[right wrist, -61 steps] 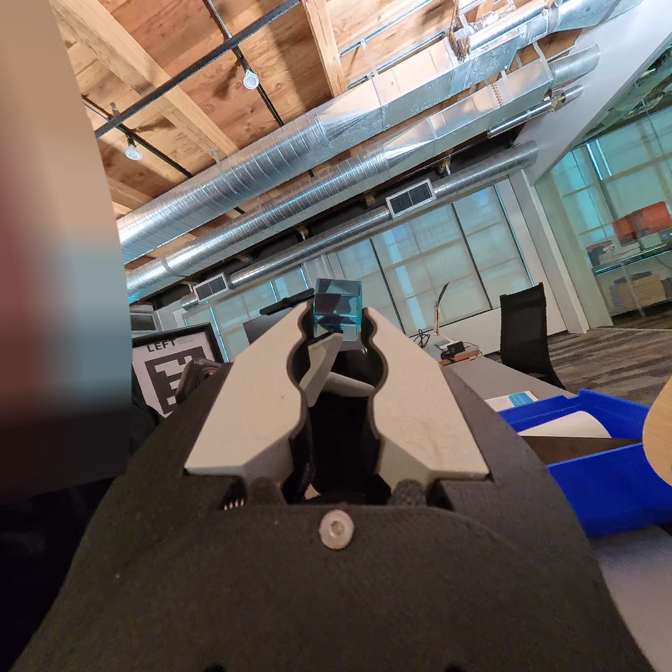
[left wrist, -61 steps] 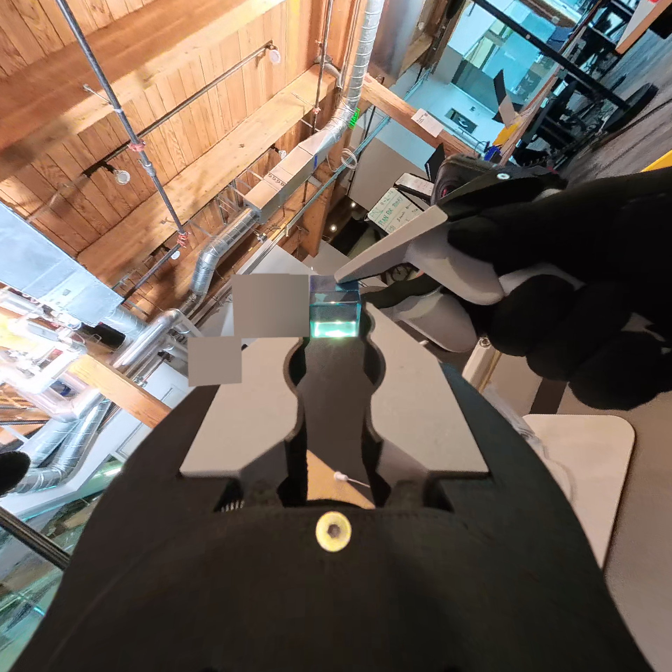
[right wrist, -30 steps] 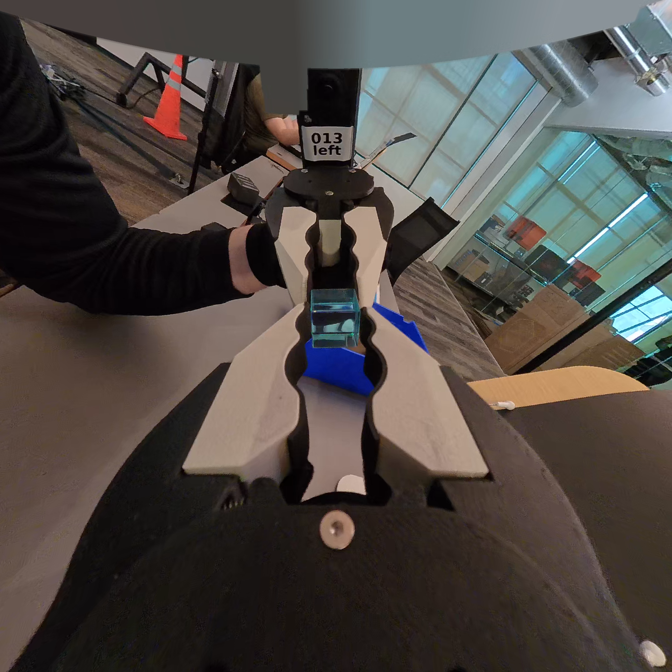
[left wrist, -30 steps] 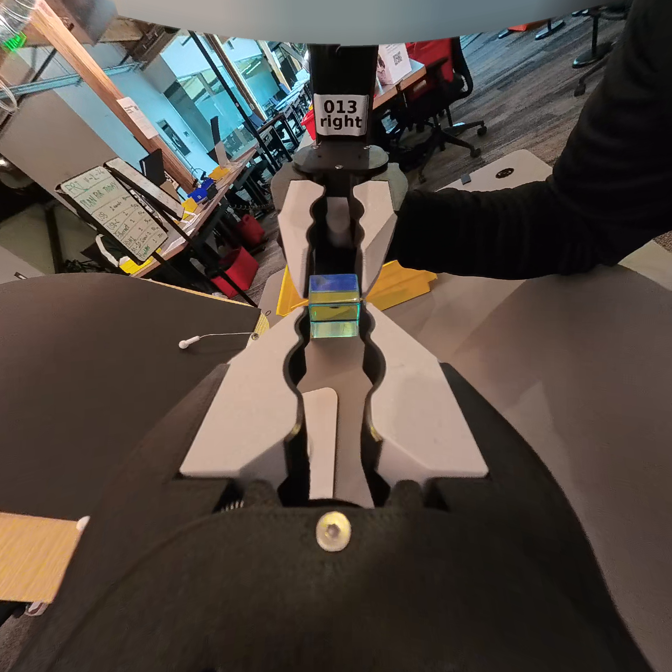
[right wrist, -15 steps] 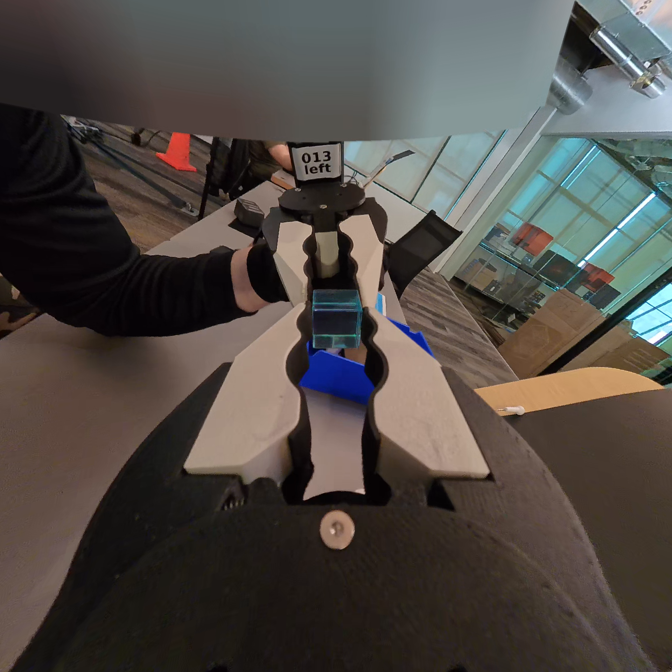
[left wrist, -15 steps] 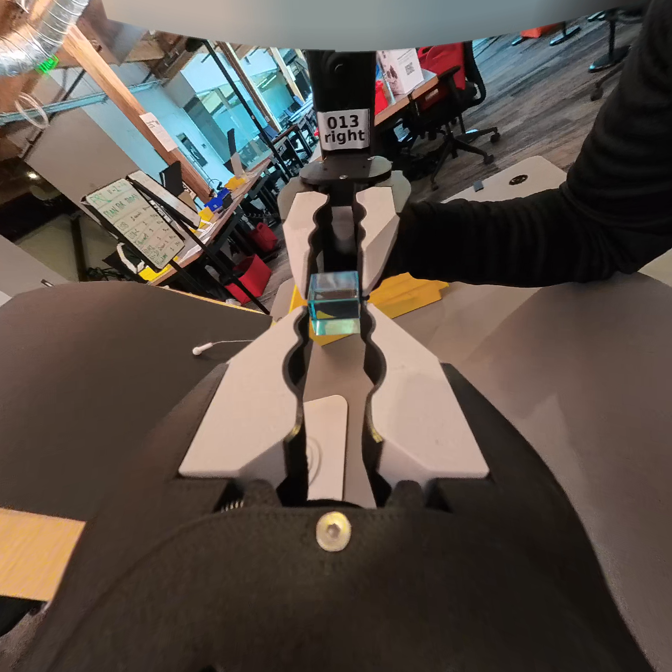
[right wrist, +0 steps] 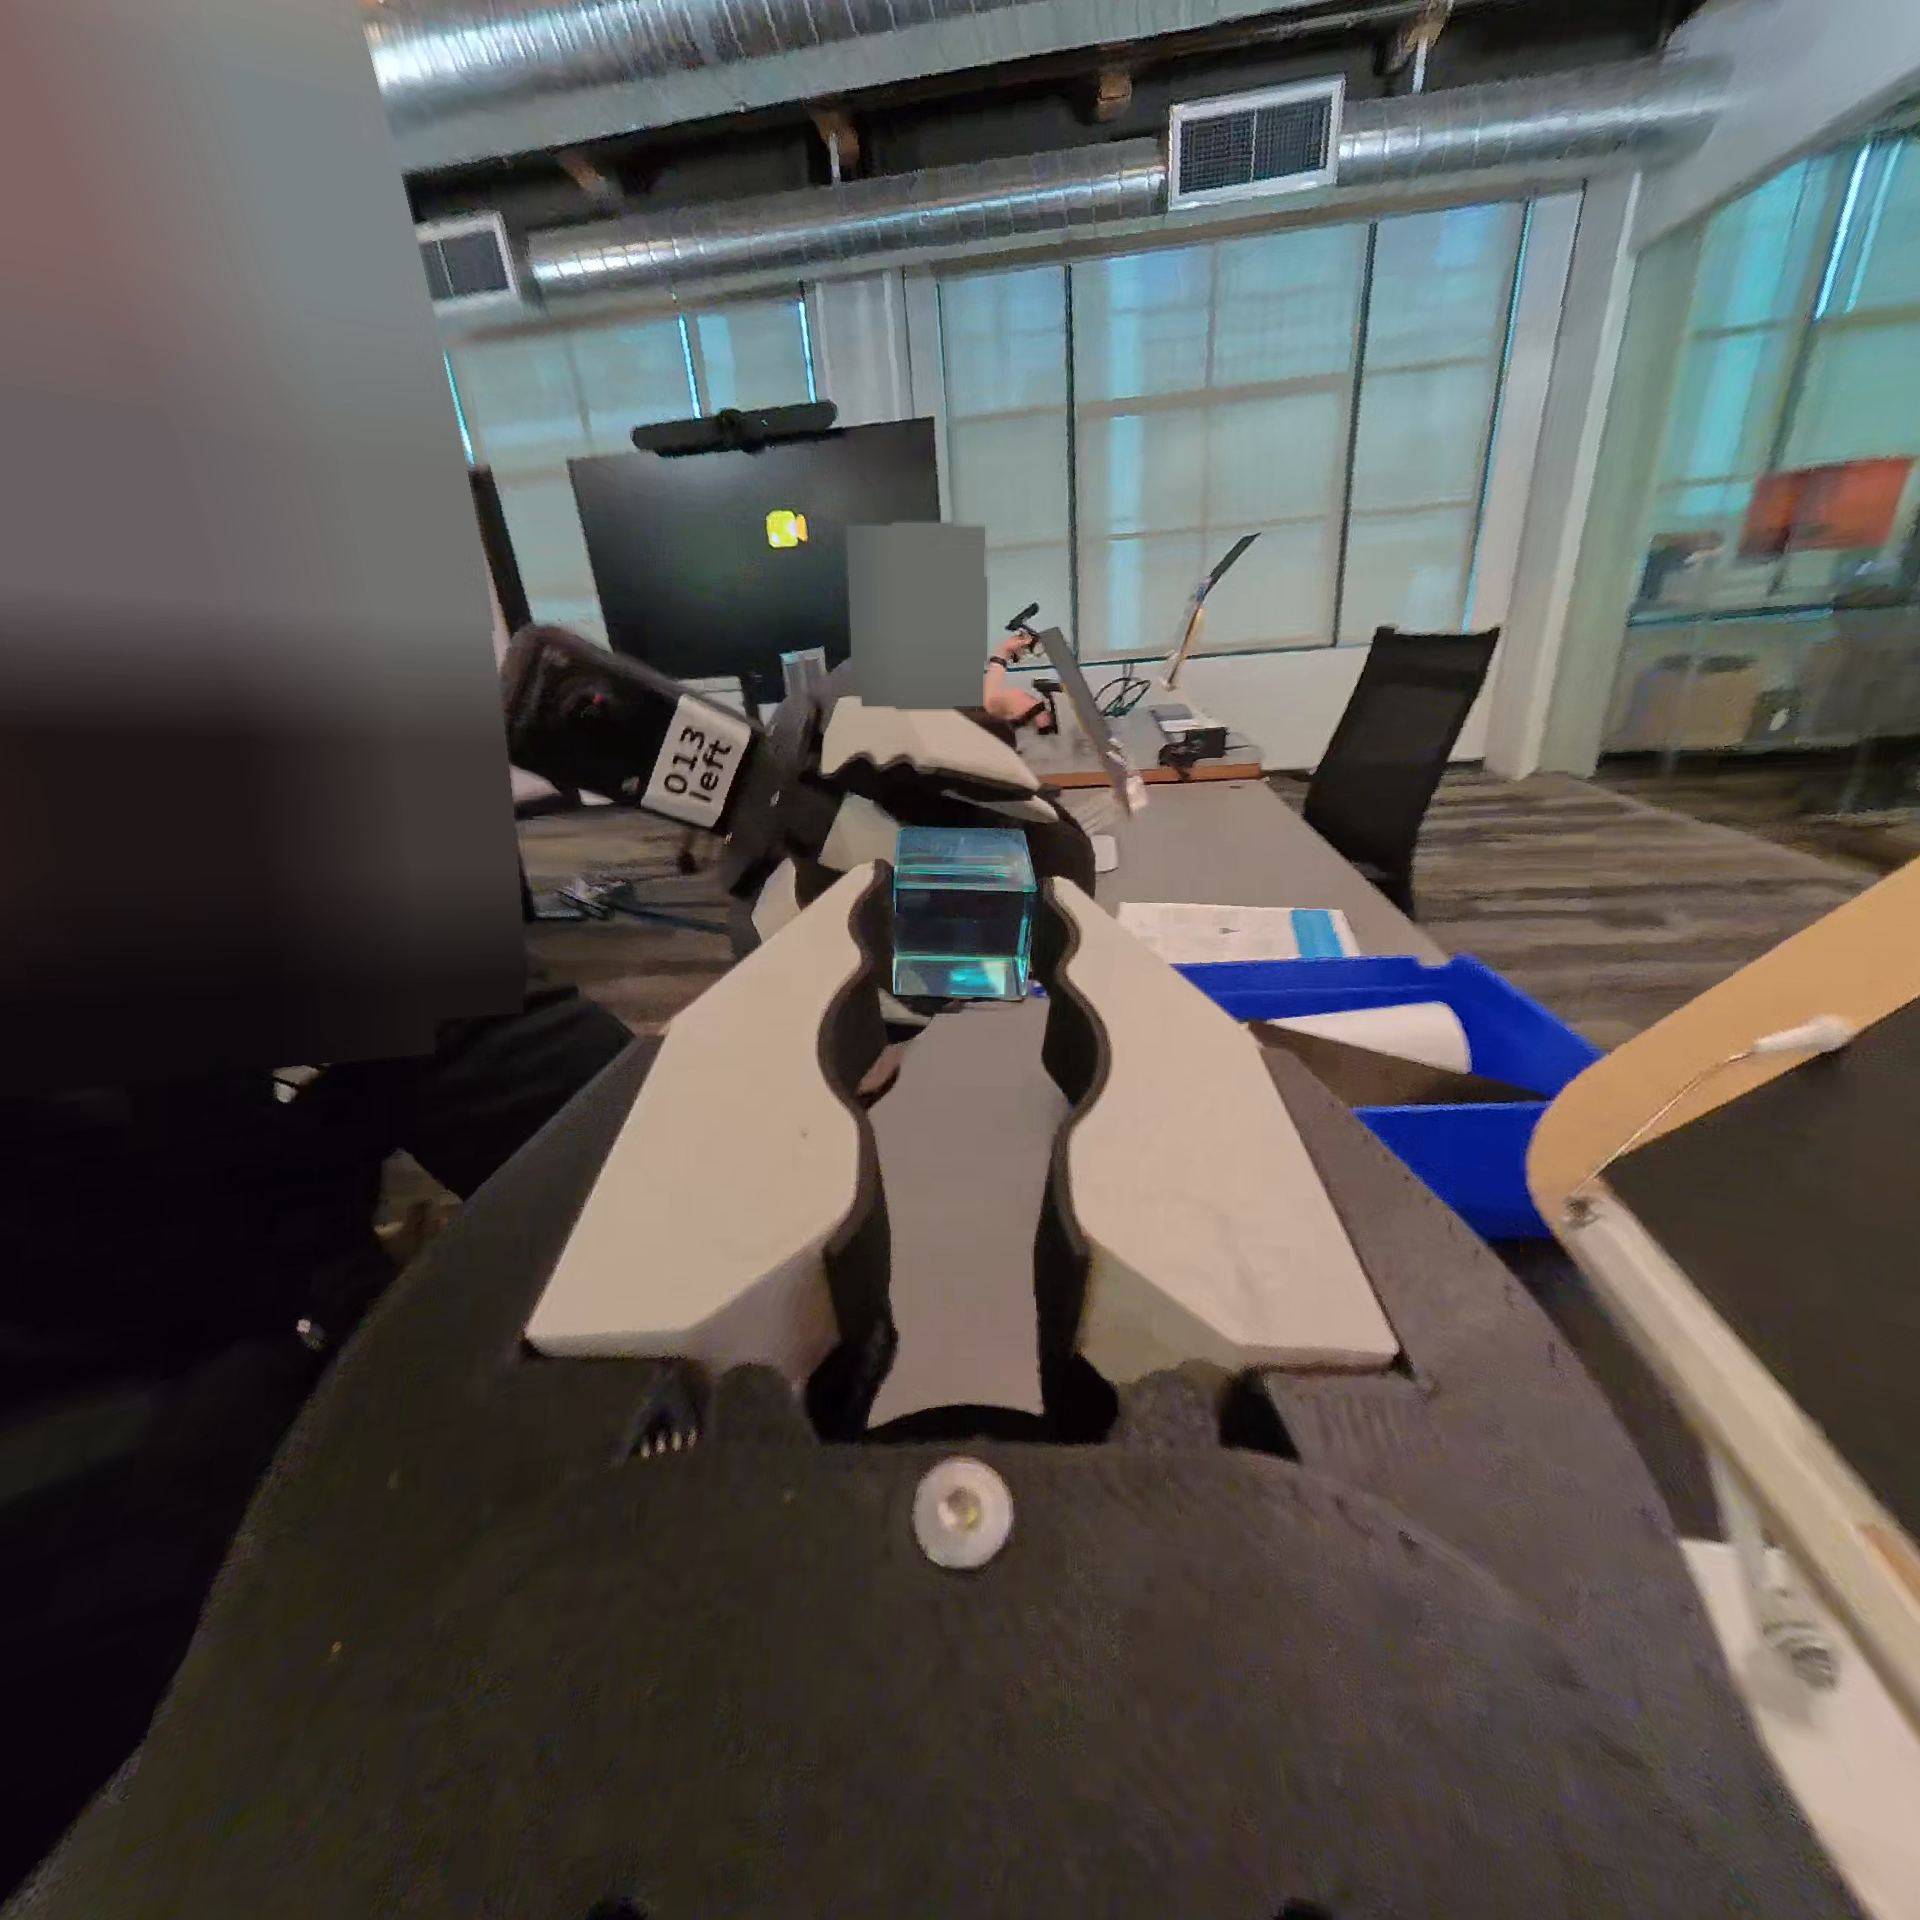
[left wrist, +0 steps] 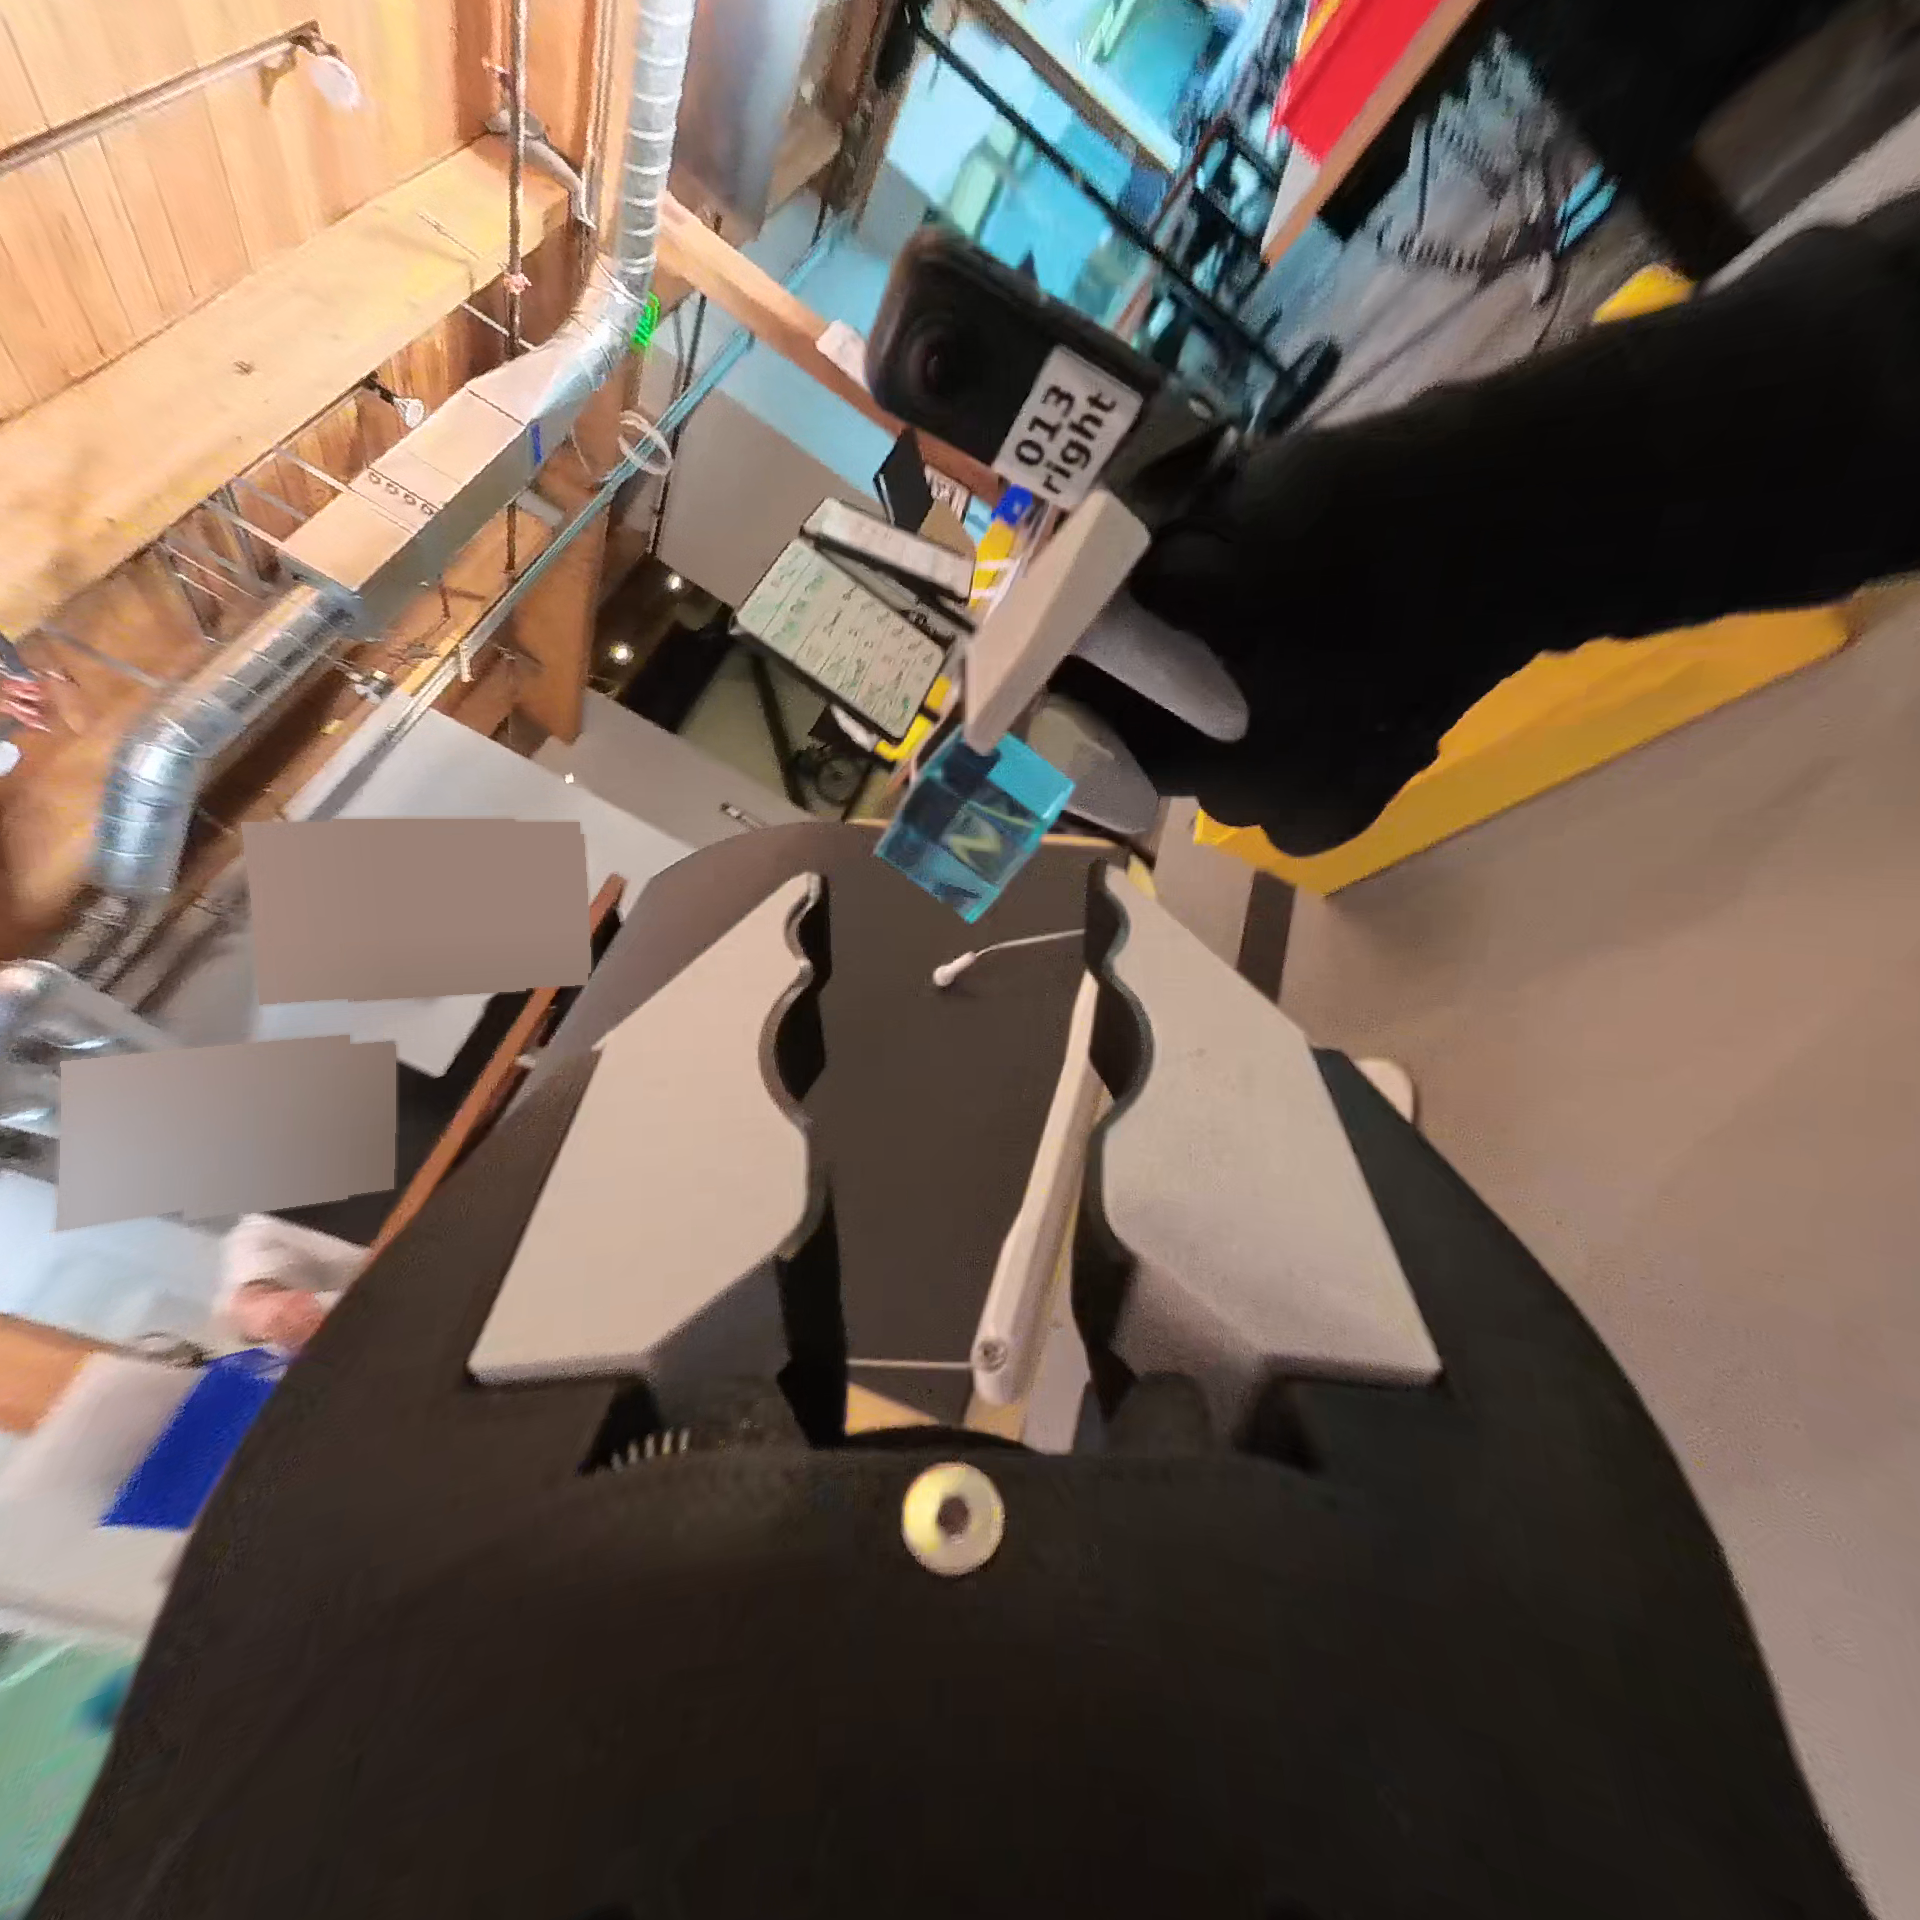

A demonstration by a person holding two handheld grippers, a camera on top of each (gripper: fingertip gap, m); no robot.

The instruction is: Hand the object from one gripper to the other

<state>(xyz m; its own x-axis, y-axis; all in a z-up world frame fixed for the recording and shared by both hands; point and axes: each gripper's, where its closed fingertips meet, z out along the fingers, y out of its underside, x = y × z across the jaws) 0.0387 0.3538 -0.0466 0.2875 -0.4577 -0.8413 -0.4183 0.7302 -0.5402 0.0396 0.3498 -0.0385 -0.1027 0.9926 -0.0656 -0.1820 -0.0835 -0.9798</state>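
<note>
The object is a clear blue-green cube. My right gripper is shut on it, with the cube held upright between the fingertips. In the left wrist view the same cube hangs tilted at the tip of the right gripper, which a black-sleeved arm holds. My left gripper is open and empty, its jaws wide apart just below the cube and not touching it. In the right wrist view the left gripper lies tilted on its side just behind the cube.
A yellow bin sits on the grey table. A blue bin is at the right of the table. A black board with a wooden edge stands at the right. A black chair and a person are behind. The grippers are tip to tip, or close to it.
My left gripper has opened, let go of the cube and drawn back a little. The cube stays in my right gripper. Both grippers have swung and rolled, so the views have turned.
</note>
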